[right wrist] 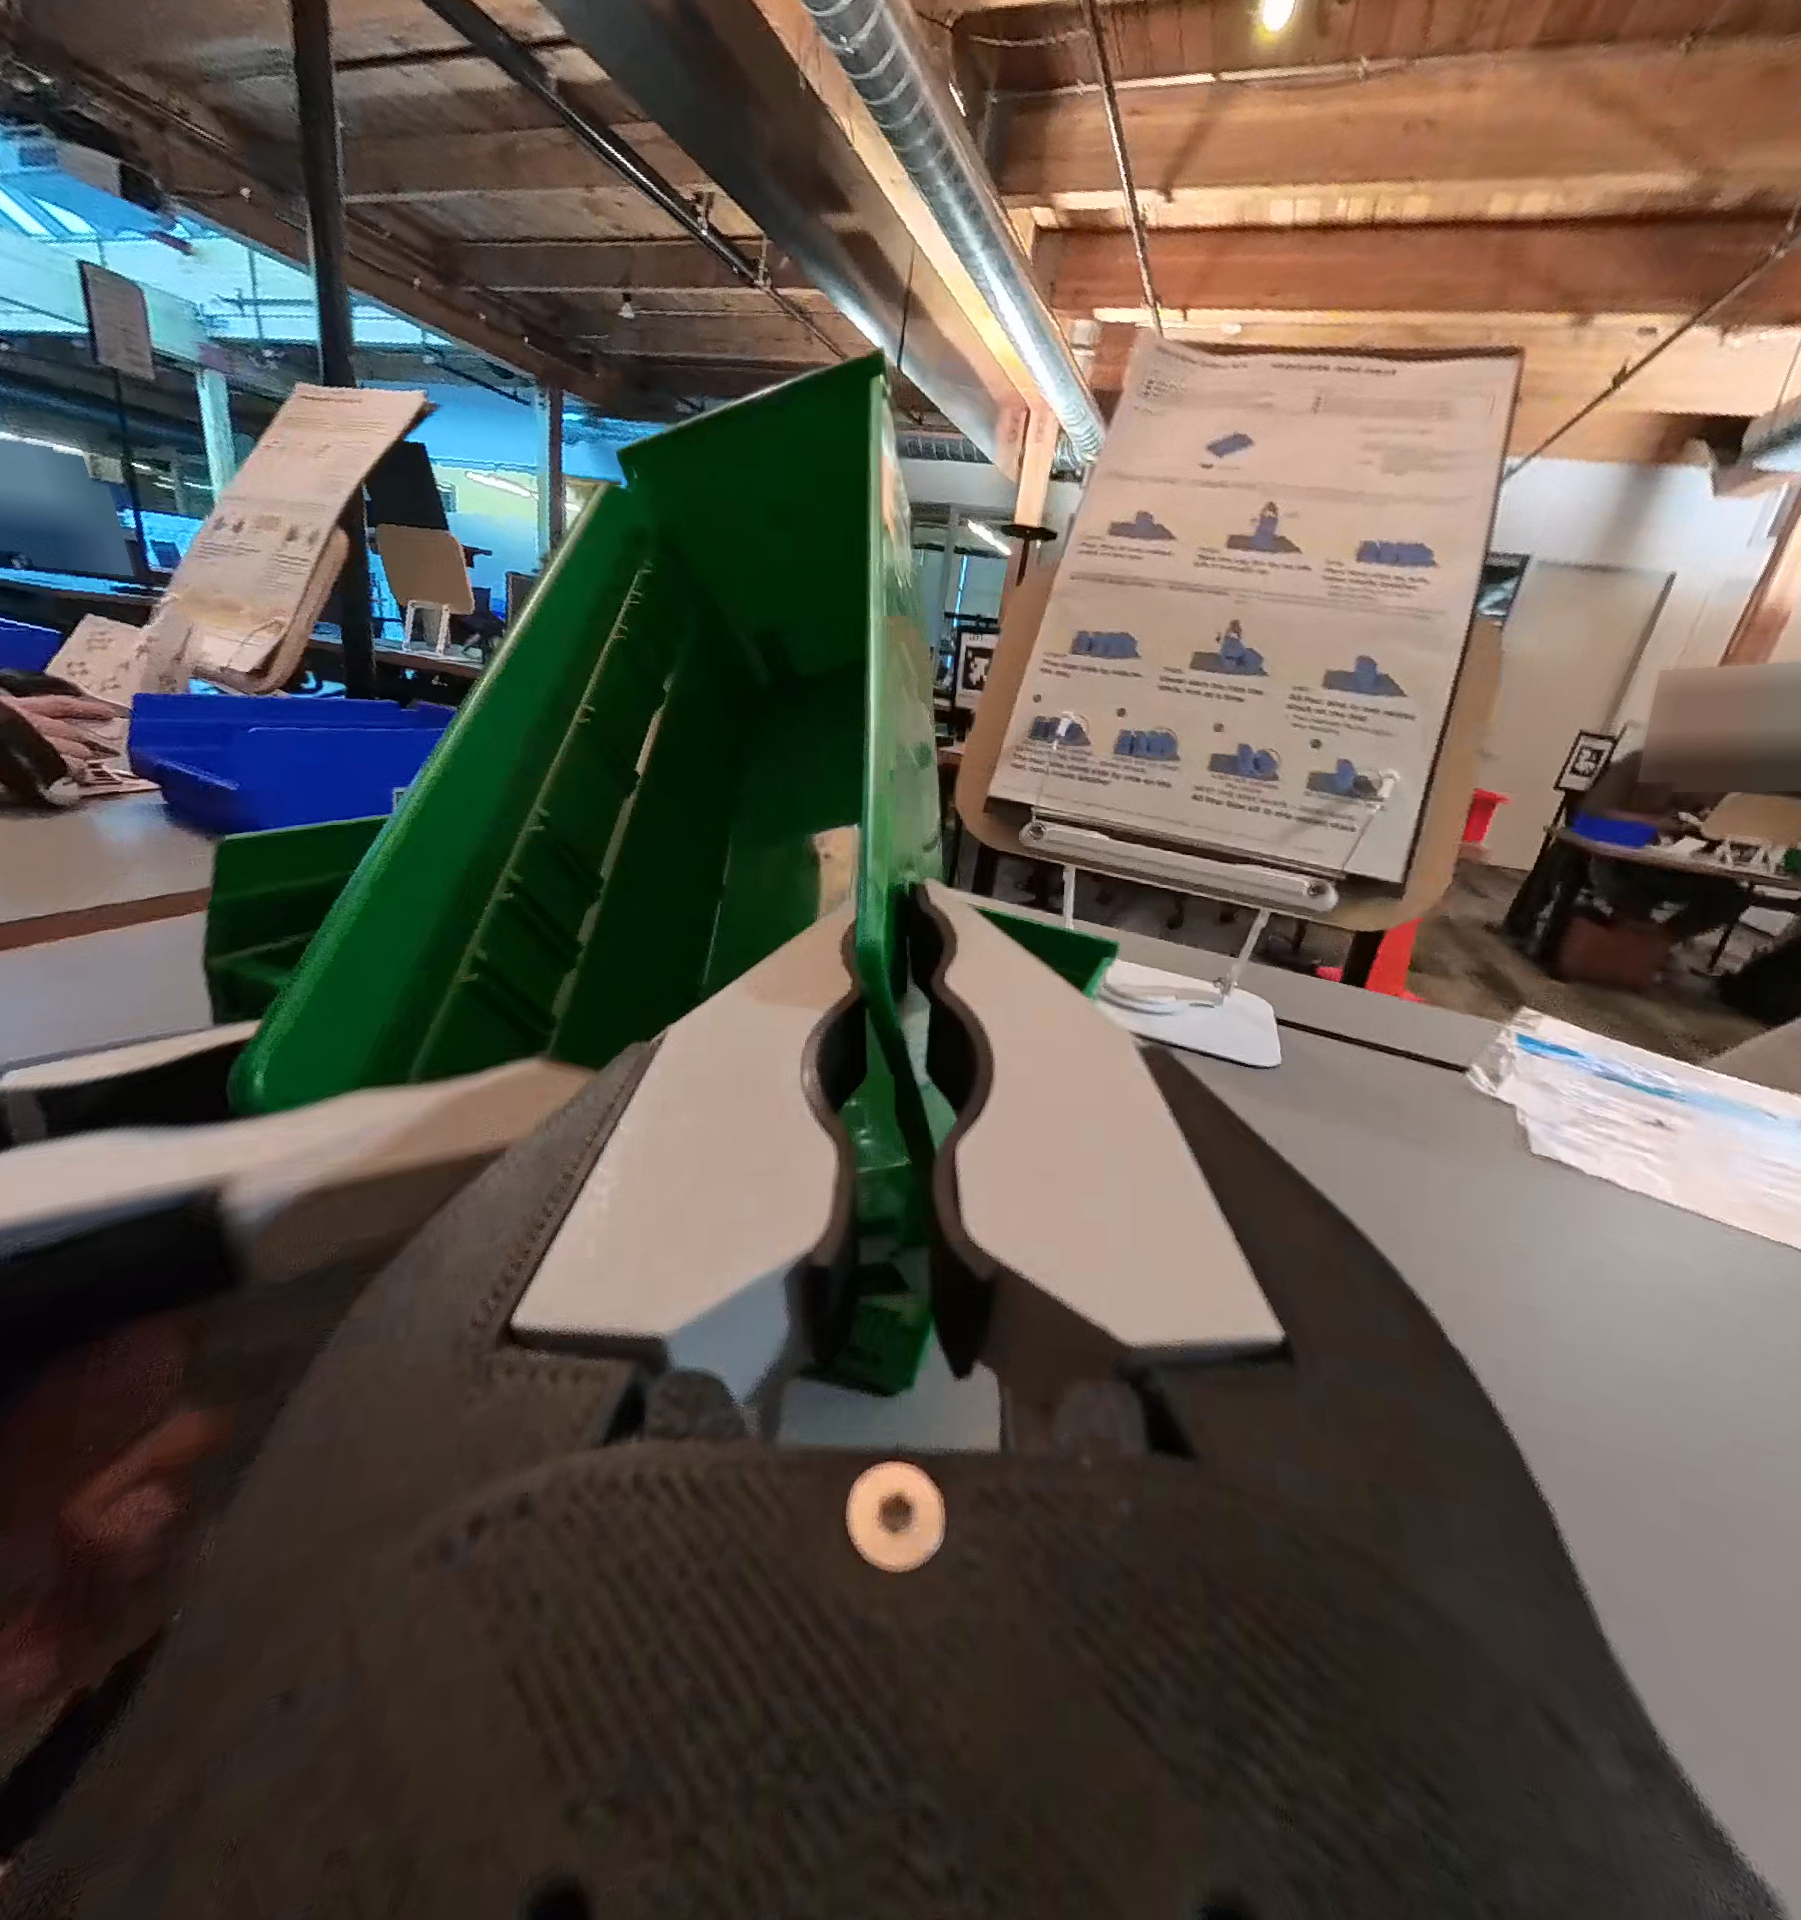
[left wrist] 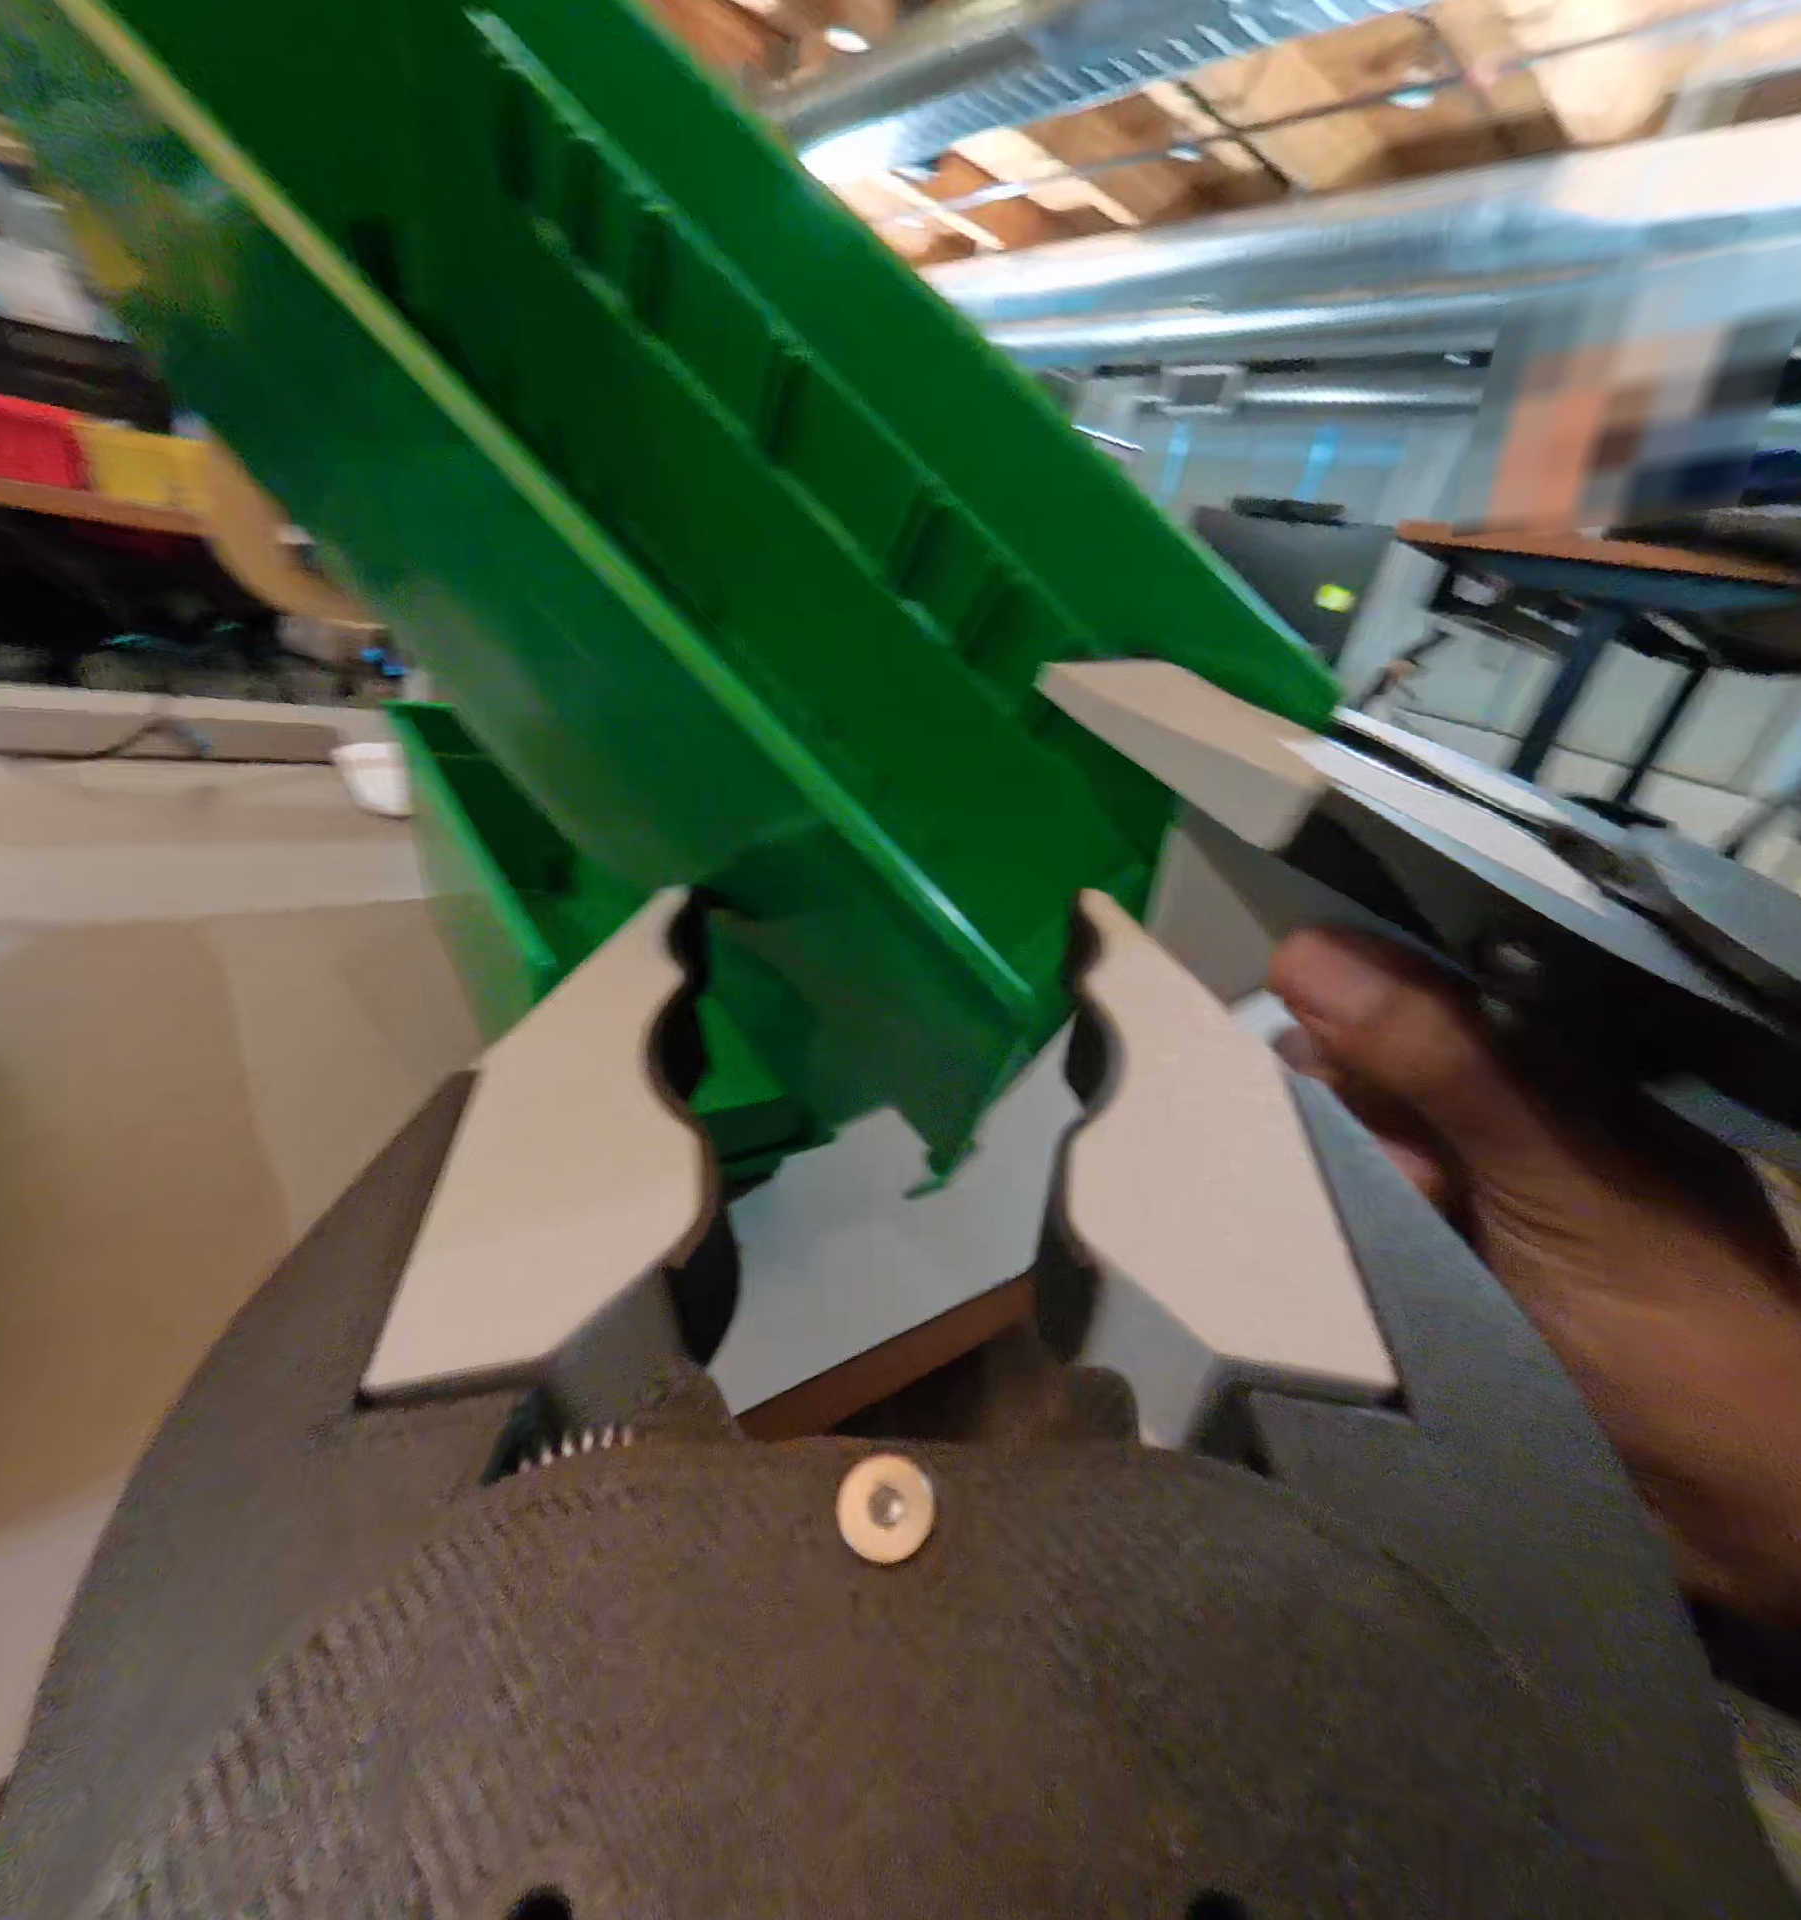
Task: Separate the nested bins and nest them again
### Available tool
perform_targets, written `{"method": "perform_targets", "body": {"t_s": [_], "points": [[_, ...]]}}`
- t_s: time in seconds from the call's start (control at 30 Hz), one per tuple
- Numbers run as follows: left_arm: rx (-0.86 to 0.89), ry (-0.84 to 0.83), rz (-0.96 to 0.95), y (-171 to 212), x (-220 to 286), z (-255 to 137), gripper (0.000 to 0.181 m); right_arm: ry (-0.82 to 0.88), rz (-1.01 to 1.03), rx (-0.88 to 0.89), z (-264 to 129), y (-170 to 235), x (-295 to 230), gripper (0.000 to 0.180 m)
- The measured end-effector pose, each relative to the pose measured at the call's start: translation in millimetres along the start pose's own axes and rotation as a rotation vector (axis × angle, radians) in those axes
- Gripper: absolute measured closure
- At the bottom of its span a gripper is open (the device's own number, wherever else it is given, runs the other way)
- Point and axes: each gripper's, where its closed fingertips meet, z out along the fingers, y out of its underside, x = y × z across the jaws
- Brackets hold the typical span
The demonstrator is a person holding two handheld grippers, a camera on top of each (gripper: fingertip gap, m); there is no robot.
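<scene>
A green bin (left wrist: 667, 499) is lifted and tilted steeply, its far end high in the air; it also shows in the right wrist view (right wrist: 584, 831). My right gripper (right wrist: 888, 966) is shut on the thin side wall of this bin near its low end. One of its fingers (left wrist: 1187, 748) shows against the bin's edge in the left wrist view. My left gripper (left wrist: 880, 935) is open, with the tilted bin's low end between its fingers. A second green bin (left wrist: 470, 883) rests on the table below, also in the right wrist view (right wrist: 272, 894).
A grey table (right wrist: 1498, 1351) holds a paper chart on a stand (right wrist: 1249, 623) at the back and a plastic packet (right wrist: 1685, 1132) at right. Blue bins (right wrist: 283, 748) and a person's hand (right wrist: 2, 748) are at far left. A hand (left wrist: 1550, 1247) holds the right gripper.
</scene>
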Motion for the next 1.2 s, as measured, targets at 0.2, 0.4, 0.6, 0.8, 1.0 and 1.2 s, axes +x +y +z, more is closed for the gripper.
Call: {"method": "perform_targets", "body": {"t_s": [0.2,0.4,0.6,0.8,1.0,1.2], "points": [[0.009,-0.045,0.072,-6.8,-22.2,-2.7,0.145,-0.025,0.071,0.044,-6.6,-7.2,-17.6,0.166],[0.003,-0.128,0.036,-20.2,-52.7,-6.1,0.177,-0.116,-0.083,0.105,-15.7,-15.1,-55.0,0.142],[0.022,-0.122,0.001,-38.5,-76.4,-11.3,0.180,-0.170,-0.064,0.061,-16.1,-3.4,-74.4,0.142],[0.089,-0.193,0.040,-65.6,-106.6,-18.7,0.180,-0.210,-0.080,0.135,-22.9,-11.9,-81.5,0.142],[0.219,-0.374,0.099,-125.1,-176.6,-51.5,0.180,-0.318,-0.070,-0.113,-6.4,51.4,-87.4,0.144],[0.148,-0.495,0.066,-141.2,-250.0,-80.5,0.180,-0.353,-0.117,-0.172,-1.5,71.2,-88.7,0.146]]}}
